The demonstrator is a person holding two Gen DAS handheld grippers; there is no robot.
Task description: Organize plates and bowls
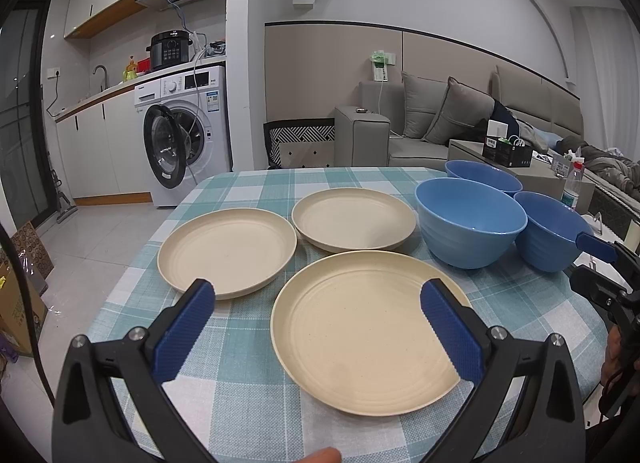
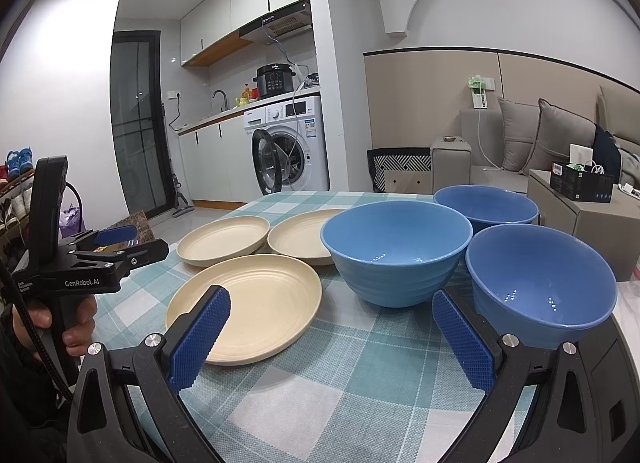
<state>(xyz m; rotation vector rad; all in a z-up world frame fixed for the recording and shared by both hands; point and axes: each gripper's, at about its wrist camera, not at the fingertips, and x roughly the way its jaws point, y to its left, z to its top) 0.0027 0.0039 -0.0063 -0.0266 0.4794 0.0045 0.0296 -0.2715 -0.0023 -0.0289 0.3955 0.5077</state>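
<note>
Left claw [image 1: 318, 327] gaped wide over the nearest cream plate [image 1: 360, 327], right claw [image 2: 330, 339] likewise spread (gripping nothing) above the checked bench [image 2: 280, 403], two more cream plates [image 1: 228, 247] behind, three blue bowls [image 2: 396, 251] clustered to the right.

The left gripper [image 1: 318, 317] hangs with its blue fingers spread wide over the nearest cream plate [image 1: 368, 333] on a checked tablecloth [image 1: 248, 383]. Two more plates [image 1: 226, 253] [image 1: 354, 219] lie beyond it, side by side. Three blue bowls [image 1: 470, 221] cluster to the right, the right gripper [image 1: 596, 249] just beside the nearest one [image 1: 550, 231]
</note>
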